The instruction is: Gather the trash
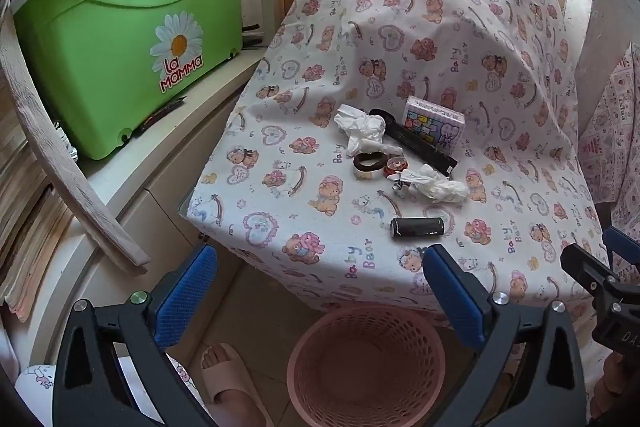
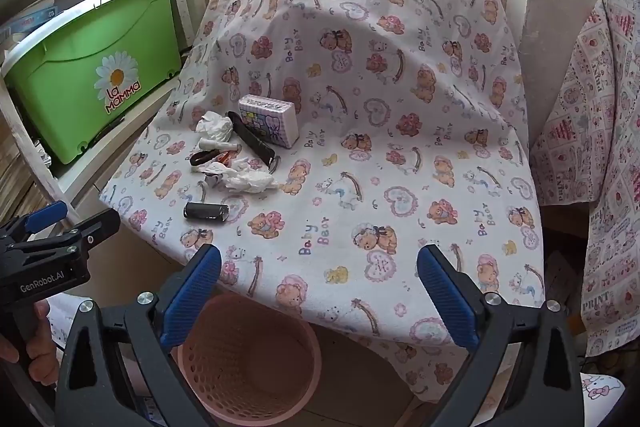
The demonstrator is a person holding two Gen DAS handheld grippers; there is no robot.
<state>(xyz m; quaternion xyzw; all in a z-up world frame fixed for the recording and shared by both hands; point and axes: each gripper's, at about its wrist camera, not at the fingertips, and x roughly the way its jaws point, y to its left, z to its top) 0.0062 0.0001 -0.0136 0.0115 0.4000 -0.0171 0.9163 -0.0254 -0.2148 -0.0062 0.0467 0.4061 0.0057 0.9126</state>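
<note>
Left tongs (image 1: 320,283): spread wide, empty.
Right tongs (image 2: 319,283): spread wide, empty.
Crumpled tissues (image 1: 436,183): lay on the bench (image 1: 520,195).
Pink basket (image 1: 366,363): stood below on the floor.

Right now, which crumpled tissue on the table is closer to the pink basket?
The tissue beside the small black cylinder, nearer the table's front edge; the other tissue lies farther back, by the patterned box.

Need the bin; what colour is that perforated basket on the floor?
Pink basket, clearest in the left wrist view.
</note>
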